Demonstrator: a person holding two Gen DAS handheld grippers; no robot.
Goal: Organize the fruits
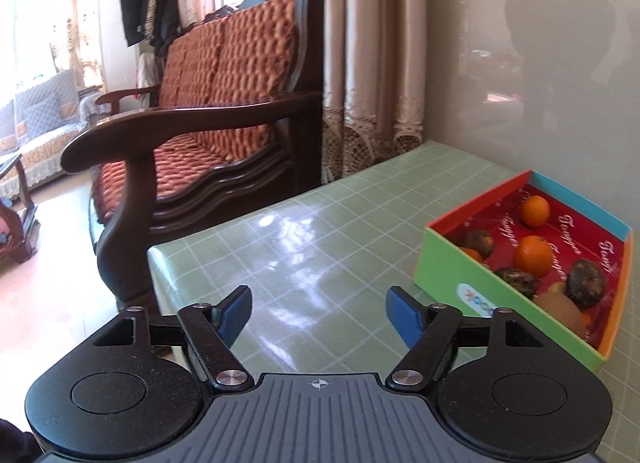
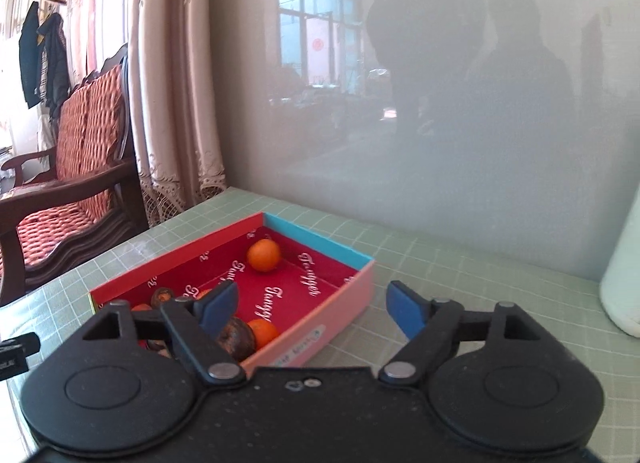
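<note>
A shallow coloured box with a red lining (image 1: 452,267) (image 2: 348,295) sits on the green checked table (image 1: 300,231) (image 2: 460,263). In it lie orange tangerines (image 1: 535,211) (image 2: 263,255), dark brown wrinkled fruits (image 1: 586,278) (image 2: 236,339) and a brownish kiwi-like fruit (image 1: 562,311). My left gripper (image 1: 319,313) is open and empty, above the table to the left of the box. My right gripper (image 2: 308,305) is open and empty, over the box's near right corner, with its left finger above the fruits.
A dark wooden sofa with red cushions (image 1: 208,111) (image 2: 76,167) stands past the table's left edge, beside a curtain (image 1: 372,63). A glossy wall (image 2: 440,103) runs behind the table. A pale rounded container (image 2: 624,275) stands at the right on the table.
</note>
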